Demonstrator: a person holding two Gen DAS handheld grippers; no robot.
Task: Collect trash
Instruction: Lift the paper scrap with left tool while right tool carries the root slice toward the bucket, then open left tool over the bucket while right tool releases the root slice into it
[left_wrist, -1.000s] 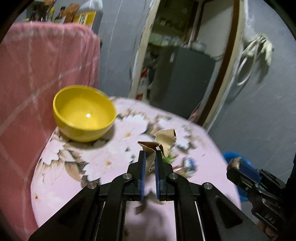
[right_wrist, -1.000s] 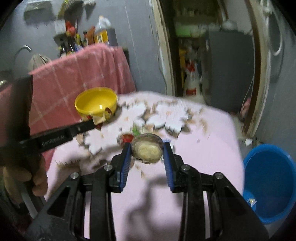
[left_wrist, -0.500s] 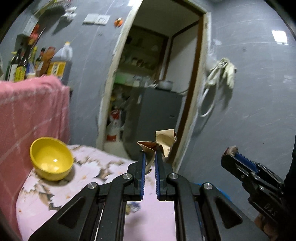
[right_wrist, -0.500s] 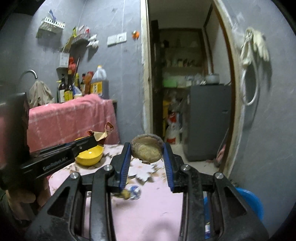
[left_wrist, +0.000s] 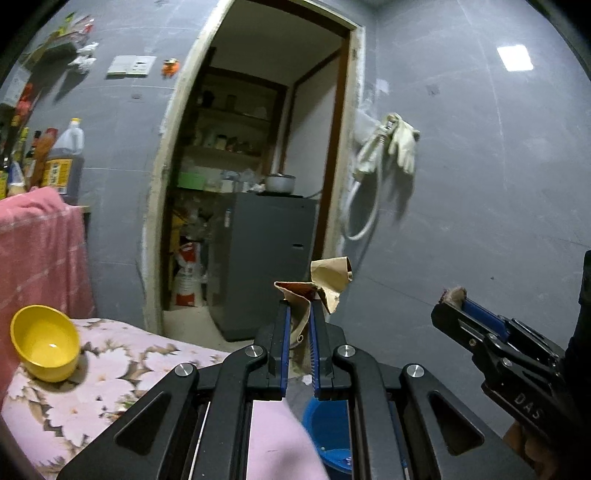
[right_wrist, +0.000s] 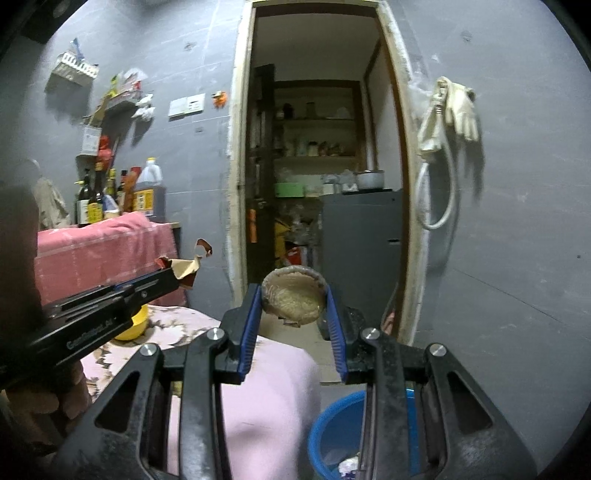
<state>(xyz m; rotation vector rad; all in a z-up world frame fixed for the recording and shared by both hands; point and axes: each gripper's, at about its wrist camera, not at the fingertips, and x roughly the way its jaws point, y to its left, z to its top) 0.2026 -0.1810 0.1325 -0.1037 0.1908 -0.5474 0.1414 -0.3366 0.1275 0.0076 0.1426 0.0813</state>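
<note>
Two loads were airborne. Left view — left gripper (left_wrist: 297, 314) jaws clenched on torn brown paper (left_wrist: 325, 284). Right view — right gripper (right_wrist: 293, 308) jaws gripped a crumpled cup (right_wrist: 293, 297) above blue bin (right_wrist: 340, 432); an early release could miss.

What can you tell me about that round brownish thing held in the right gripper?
The round brownish thing looks like a shallow crumpled paper cup or liner, tan inside with a ribbed, darker rim. It is tipped on edge, its hollow facing the camera. The right gripper holds it in the air, a blue pad pressing each side; nothing else touches it. The blue bucket sits on the floor below, beside the pink-covered table. What it is made of I cannot tell for sure.
</note>
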